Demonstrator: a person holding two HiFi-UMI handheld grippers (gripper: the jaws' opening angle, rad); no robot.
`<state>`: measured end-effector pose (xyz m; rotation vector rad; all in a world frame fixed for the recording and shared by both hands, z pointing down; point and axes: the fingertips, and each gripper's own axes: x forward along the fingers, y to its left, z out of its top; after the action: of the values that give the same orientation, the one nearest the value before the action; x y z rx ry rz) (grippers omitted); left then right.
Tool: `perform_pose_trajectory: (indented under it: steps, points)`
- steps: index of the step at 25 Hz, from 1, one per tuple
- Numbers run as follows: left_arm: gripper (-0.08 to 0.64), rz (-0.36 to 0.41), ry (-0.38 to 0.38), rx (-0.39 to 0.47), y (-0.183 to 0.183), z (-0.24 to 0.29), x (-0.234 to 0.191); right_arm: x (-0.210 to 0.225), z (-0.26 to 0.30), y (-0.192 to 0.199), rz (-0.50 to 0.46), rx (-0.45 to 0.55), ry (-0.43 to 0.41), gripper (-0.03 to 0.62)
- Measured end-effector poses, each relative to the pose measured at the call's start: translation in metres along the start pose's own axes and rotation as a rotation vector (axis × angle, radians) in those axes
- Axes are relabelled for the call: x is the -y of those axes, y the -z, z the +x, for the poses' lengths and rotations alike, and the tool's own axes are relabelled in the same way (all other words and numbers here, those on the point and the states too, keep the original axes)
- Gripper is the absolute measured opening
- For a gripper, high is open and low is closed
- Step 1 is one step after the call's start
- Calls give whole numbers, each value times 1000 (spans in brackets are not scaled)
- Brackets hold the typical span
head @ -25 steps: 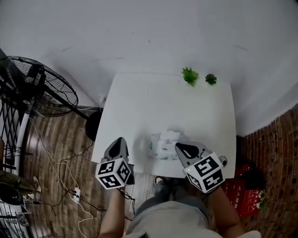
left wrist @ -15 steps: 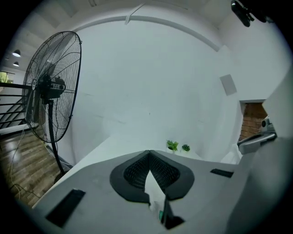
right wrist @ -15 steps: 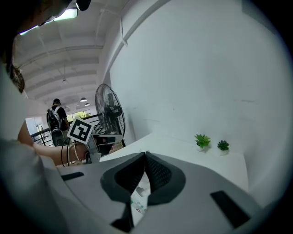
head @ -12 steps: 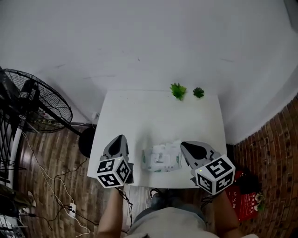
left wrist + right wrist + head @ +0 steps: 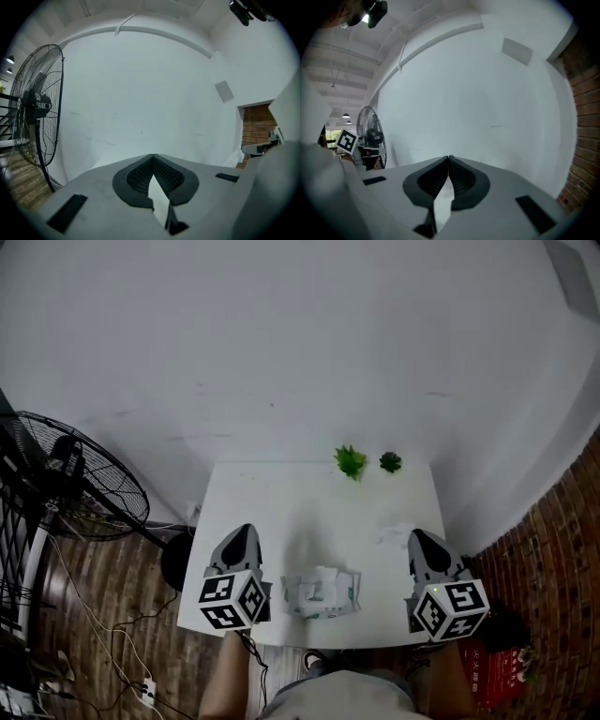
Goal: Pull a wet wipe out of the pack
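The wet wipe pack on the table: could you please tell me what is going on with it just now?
A person holds a gripper on either side of the wet wipe pack at the near edge of the white table, neither touching it. The left gripper and right gripper are both shut and empty. A pale crumpled piece, possibly a pulled wipe, lies just ahead of the right gripper.

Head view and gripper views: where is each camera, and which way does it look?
Head view: on the person's head, facing down at the table and wipe pack; left gripper, right gripper and forearms show.
Left gripper view: on that gripper, facing the wall past its shut jaws.
Right gripper view: on that gripper, same wall, jaws shut.
Shared: the fan.
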<state>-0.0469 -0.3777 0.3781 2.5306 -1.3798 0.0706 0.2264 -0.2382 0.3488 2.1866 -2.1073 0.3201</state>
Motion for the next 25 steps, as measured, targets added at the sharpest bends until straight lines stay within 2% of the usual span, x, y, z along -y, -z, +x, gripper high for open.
perform_pose_trajectory:
  steps: [4, 8, 14, 25]
  points:
    - [5, 0, 3, 4, -4, 5, 8, 34, -6, 5, 22, 29, 113, 8]
    - [5, 4, 0, -1, -3, 7, 14, 55, -11, 13, 56, 38, 163, 8]
    - [5, 4, -17, -10, 2, 6, 19, 66, -14, 18, 16, 21, 172, 6]
    - [5, -10, -44, -41, 20, -1, 19, 67, -15, 16, 23, 28, 137, 6]
